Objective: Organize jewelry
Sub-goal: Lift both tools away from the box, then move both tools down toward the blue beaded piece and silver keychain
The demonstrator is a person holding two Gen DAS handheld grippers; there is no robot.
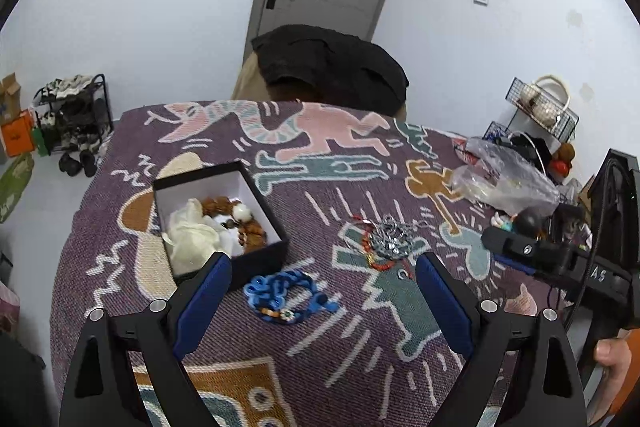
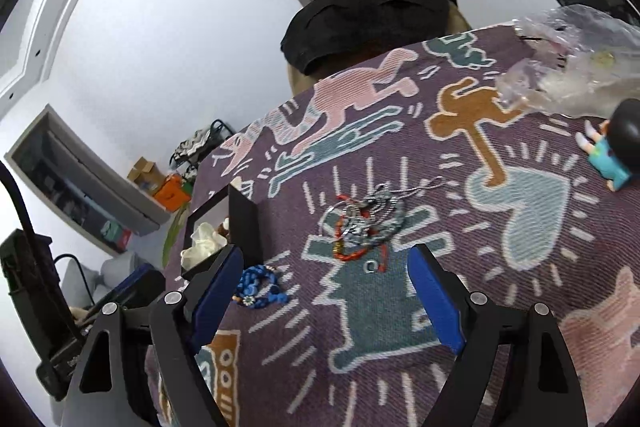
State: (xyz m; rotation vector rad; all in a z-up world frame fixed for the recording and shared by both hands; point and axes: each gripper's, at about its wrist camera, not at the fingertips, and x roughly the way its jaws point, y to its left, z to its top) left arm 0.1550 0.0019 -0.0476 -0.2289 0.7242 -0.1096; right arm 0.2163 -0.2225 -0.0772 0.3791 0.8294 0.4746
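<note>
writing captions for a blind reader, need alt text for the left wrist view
The open left claw hovers over a patterned purple cloth, a blue bead bracelet between its fingers. Behind sit an open black box of jewelry and a tangle of chains.

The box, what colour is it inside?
White inside the black box, clearest in the left wrist view.
</note>
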